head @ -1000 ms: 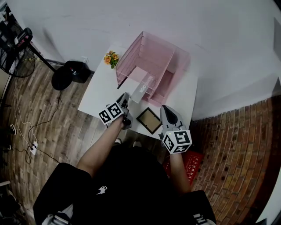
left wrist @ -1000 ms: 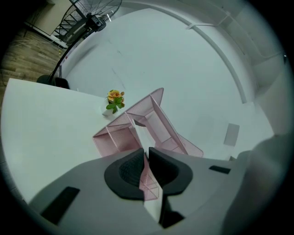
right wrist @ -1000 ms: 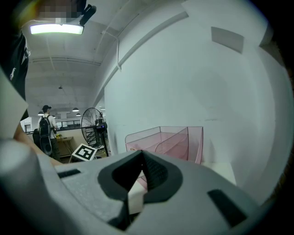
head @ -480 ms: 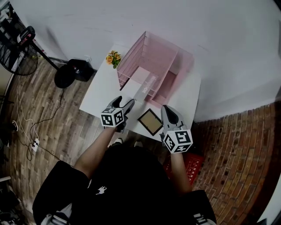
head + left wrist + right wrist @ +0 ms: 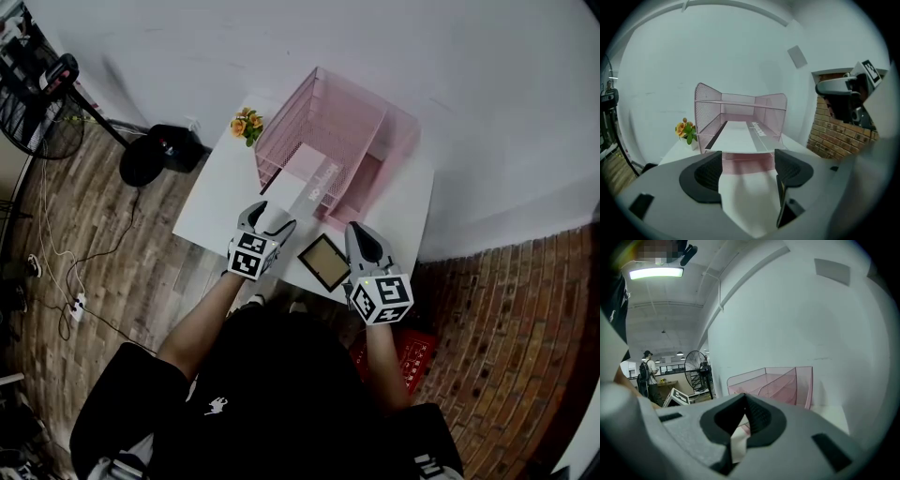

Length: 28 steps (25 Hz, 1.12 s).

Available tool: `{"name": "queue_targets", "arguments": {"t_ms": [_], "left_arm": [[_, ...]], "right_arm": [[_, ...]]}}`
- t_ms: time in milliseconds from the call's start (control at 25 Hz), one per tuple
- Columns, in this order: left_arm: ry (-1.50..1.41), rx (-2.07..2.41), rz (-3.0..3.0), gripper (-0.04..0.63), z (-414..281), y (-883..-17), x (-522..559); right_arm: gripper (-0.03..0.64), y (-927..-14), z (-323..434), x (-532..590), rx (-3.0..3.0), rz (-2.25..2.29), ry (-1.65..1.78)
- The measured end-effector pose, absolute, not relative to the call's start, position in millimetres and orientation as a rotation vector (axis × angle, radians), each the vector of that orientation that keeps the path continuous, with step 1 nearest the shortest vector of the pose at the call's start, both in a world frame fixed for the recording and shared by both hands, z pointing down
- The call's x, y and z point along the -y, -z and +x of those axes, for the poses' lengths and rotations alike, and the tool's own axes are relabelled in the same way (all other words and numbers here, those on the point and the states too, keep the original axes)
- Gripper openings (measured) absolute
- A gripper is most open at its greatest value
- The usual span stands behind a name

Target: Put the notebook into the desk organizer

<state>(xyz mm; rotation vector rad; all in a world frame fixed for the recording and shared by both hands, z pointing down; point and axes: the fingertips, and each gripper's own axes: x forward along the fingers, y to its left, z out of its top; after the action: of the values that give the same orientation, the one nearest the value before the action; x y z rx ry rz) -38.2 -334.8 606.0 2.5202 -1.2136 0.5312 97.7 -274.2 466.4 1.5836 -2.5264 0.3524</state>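
The left gripper (image 5: 747, 161) has its jaws spread wide and they have just been opening; only bare white table (image 5: 745, 206) shows between the two dark pads, which press on nothing. Just beyond the tips lies the notebook (image 5: 736, 138), white with a grey printed strip along its right side, flat in the lower tray of the pink mesh desk organizer (image 5: 705, 112), its near end jutting a little past the tray's front toward the jaws. In the head view the left gripper (image 5: 272, 217) sits just short of that near end of the notebook (image 5: 292, 183), apart from it. The right gripper (image 5: 743, 401) has its jaws together with nothing between them, and the organizer (image 5: 787, 380) stands ahead of it against the white wall. From above, the right gripper (image 5: 359, 232) hovers over the table's near right part, just beside a dark picture frame (image 5: 324, 262) that lies flat between the two grippers. The organizer (image 5: 328, 112) fills the back of the table (image 5: 211, 202), and a small pot of orange flowers (image 5: 246, 125) stands at its left corner. A fan (image 5: 42, 112) stands on the wooden floor to the left, and a red crate (image 5: 403, 352) sits under the table's right edge.
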Motion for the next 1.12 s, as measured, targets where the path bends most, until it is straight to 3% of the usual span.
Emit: {"name": "queue_targets", "arguments": {"t_ms": [1120], "left_arm": [[-0.525,1.313,2.501,0.341,-15,-600,380]], "right_arm": [[0.003,-470,125,294,2.474,1.658,-0.374]]}}
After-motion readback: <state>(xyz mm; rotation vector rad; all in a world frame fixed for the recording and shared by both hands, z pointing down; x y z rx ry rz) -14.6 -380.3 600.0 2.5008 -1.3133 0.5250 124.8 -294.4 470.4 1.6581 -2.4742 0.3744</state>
